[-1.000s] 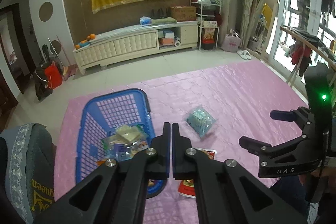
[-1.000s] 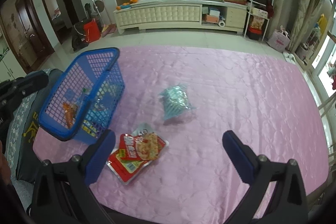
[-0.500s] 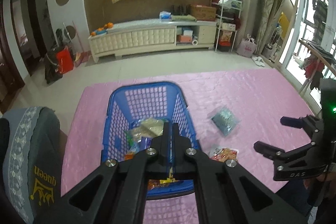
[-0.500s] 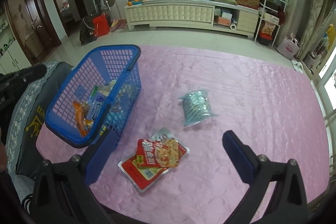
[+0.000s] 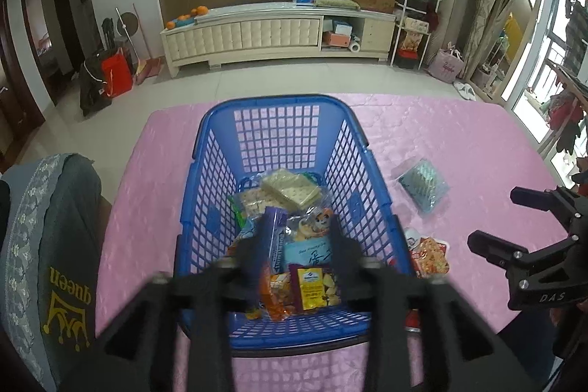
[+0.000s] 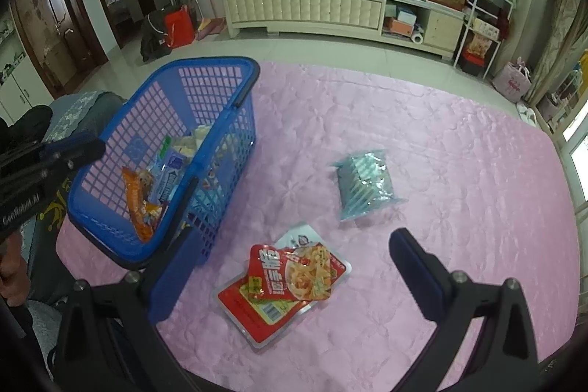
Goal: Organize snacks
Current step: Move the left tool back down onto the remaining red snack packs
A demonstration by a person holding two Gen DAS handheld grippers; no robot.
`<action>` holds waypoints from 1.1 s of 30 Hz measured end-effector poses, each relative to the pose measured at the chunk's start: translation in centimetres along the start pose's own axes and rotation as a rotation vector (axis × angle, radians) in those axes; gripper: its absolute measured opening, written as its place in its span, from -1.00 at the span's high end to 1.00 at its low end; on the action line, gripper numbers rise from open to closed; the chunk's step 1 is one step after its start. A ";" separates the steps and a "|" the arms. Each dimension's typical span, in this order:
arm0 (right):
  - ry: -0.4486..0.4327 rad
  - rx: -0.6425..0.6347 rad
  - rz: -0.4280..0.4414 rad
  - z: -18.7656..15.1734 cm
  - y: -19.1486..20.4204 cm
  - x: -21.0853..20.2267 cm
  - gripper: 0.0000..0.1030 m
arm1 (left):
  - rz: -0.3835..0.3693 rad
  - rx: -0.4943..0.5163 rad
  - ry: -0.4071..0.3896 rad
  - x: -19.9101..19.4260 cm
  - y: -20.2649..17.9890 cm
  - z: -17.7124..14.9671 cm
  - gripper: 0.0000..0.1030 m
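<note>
Left tongs [image 5: 297, 237] opened over basket [image 5: 279, 105], seemingly empty | right tongs [image 6: 294, 267] spread.

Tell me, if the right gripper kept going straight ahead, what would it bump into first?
Probably the red snack packets. They lie on the pink tablecloth between the open fingers of the right gripper, nearest along its line. How far below is hard to judge.

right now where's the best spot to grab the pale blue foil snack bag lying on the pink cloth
Probably the pale blue foil snack bag by its flat crimped near-right end seam, right gripper coming from above: the bag lies flat on the pink cloth, its middle puffed.
</note>
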State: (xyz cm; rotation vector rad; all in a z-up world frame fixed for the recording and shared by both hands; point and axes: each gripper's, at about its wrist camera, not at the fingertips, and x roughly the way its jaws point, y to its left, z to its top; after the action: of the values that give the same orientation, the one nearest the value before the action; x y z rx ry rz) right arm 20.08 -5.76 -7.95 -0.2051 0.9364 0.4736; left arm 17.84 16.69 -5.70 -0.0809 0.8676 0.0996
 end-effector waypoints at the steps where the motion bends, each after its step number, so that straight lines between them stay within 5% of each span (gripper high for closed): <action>1: 0.002 0.000 0.000 0.0 0.1 0.1 -1.00 | 0.000 0.003 -0.002 0.1 0.1 -0.2 0.10; 12: -0.017 -0.021 0.008 0.1 1.6 -1.4 -1.00 | 0.011 0.051 -0.020 -2.3 -1.0 -1.6 -0.38; 24: -0.079 -0.009 -0.005 -1.8 -0.1 -5.8 -1.00 | -0.001 0.121 -0.063 -5.9 -5.9 -2.8 -0.50; 33: -0.084 0.036 -0.033 -3.5 -4.1 -6.9 -1.00 | -0.044 0.208 -0.025 -4.6 -10.7 -3.3 -0.50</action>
State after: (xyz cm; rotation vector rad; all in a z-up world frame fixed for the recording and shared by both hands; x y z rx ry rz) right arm 16.01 -12.71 -4.55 -0.1668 0.8570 0.4318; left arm 13.69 5.44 -4.02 0.0953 0.8468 -0.0307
